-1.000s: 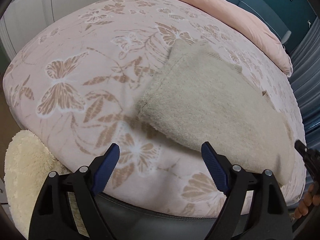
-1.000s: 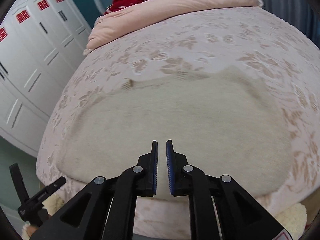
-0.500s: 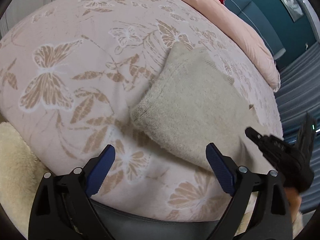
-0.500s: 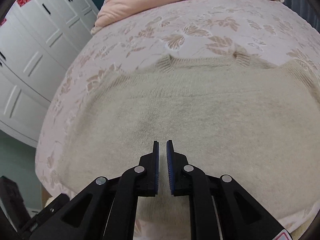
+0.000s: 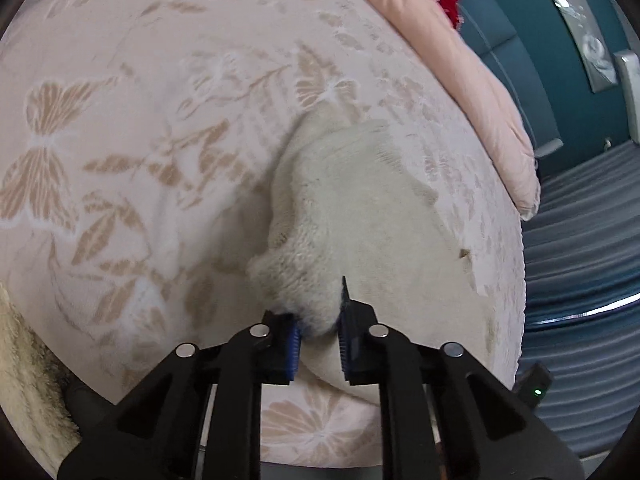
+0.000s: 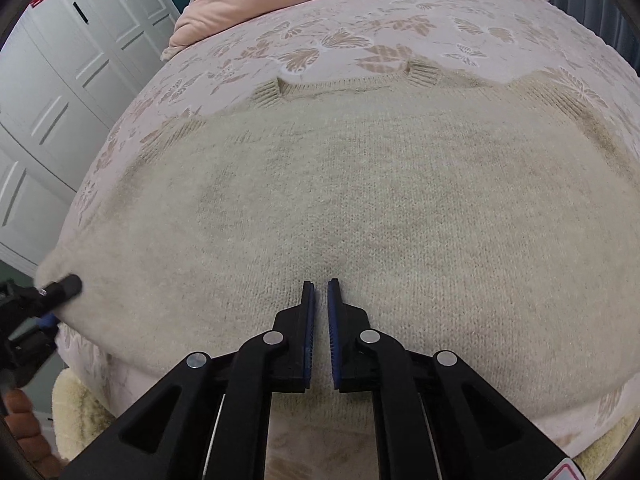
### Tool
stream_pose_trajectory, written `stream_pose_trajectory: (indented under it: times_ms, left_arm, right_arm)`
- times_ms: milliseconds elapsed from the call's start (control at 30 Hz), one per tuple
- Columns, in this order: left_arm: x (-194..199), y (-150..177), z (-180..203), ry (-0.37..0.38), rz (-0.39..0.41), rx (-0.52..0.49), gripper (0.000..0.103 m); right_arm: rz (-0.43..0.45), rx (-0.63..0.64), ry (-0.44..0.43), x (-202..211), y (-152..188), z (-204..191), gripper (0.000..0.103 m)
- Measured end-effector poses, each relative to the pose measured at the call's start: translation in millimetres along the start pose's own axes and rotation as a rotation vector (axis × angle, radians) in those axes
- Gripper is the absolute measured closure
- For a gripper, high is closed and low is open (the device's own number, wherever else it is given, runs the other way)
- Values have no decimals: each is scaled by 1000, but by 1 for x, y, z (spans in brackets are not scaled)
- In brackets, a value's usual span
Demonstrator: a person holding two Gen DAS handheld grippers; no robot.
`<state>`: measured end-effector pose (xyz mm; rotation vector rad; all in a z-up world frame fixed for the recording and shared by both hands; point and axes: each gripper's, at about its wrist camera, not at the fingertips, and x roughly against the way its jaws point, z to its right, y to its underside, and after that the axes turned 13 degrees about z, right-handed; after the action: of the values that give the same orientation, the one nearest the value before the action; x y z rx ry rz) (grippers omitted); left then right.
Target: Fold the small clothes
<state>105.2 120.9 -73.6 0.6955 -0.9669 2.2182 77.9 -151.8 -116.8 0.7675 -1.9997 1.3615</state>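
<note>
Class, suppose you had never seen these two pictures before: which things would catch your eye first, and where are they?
First, the cream knitted sweater spread flat on the butterfly-patterned bedspread, filling most of the right wrist view. Next, the left gripper, its jaws closing on a bunched corner of that knit at the near left edge. The right gripper sits nearly shut above the sweater's middle, holding nothing.
</note>
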Motion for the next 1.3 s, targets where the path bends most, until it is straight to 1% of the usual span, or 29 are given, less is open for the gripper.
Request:
stream_pose_trajectory:
  times_ms: [67,133,167,200,233,300,367,433,500,533,600,633,667,700,733,767,800,867,933,967,1067,1167,1233,1267,1300]
  left_arm:
    - [19,-3,44,68,45,-105,94]
    - [36,0,91,146,80,-201,94]
    - [41,5,113,183,87,-243,94]
    - [45,11,135,218,85,-283,94]
    - [45,20,157,254,73,-323,94]
    - [42,43,194,303,46,-405,94]
    - [32,76,224,327,8,-488,94]
    - [12,111,243,338,-68,-530,94]
    - [-15,147,249,298,-132,-597,91]
    - [-28,165,249,272,-162,-639,87]
    - [-41,194,239,205,-204,-708,83]
    - [-43,201,231,193,-222,-707,75]
    - [-40,204,221,194,-224,-703,63]
    - [-33,206,212,191,-212,-708,55]
    - [-26,205,204,173,-181,-734,38]
    - [-18,204,197,144,-141,-770,25]
    - [-12,202,189,116,-104,-809,22]
    - [-7,195,174,72,-68,-860,18]
    - [-10,187,157,-3,-53,-873,18]
    - [-14,182,150,-28,-58,-858,18]
    - [-22,171,136,-63,-62,-805,18]
    - [-30,168,135,-62,-52,-814,18]
    - [-34,167,134,-48,-48,-815,18]
    - [-37,167,133,-47,-57,-807,26]
    - [-41,166,130,-44,-82,-788,37]
  right_arm:
    - [9,-62,-38,8,-2,9,96]
    - [42,-150,-88,26,-4,23,93]
    - [67,-177,-100,37,-3,31,87]
    - [88,-191,-97,49,-2,39,79]
    - [108,-204,-94,61,0,49,75]
    - [136,-230,-91,85,6,72,75]
    - [163,-262,-55,109,14,100,75]
    - [179,-301,-11,128,25,130,73]
    - [183,-349,34,144,36,159,66]
    - [188,-368,48,150,41,171,66]
    - [194,-390,68,162,47,186,63]
    - [200,-395,70,166,48,191,60]
    - [211,-402,63,171,47,194,52]
    - [221,-409,49,175,45,195,43]
    - [230,-415,26,176,41,194,39]
    - [234,-424,-1,174,37,192,33]
    - [232,-435,-30,171,32,190,31]
    - [219,-448,-96,161,19,181,28]
    - [195,-445,-131,146,6,168,26]
    - [178,-435,-141,138,2,160,25]
    - [122,-392,-134,111,-11,138,25]
    - [68,-392,-118,88,-19,125,25]
    - [59,-390,-105,79,-22,119,26]
    - [61,-378,-107,75,-26,114,39]
    - [52,-349,-104,72,-31,108,78]
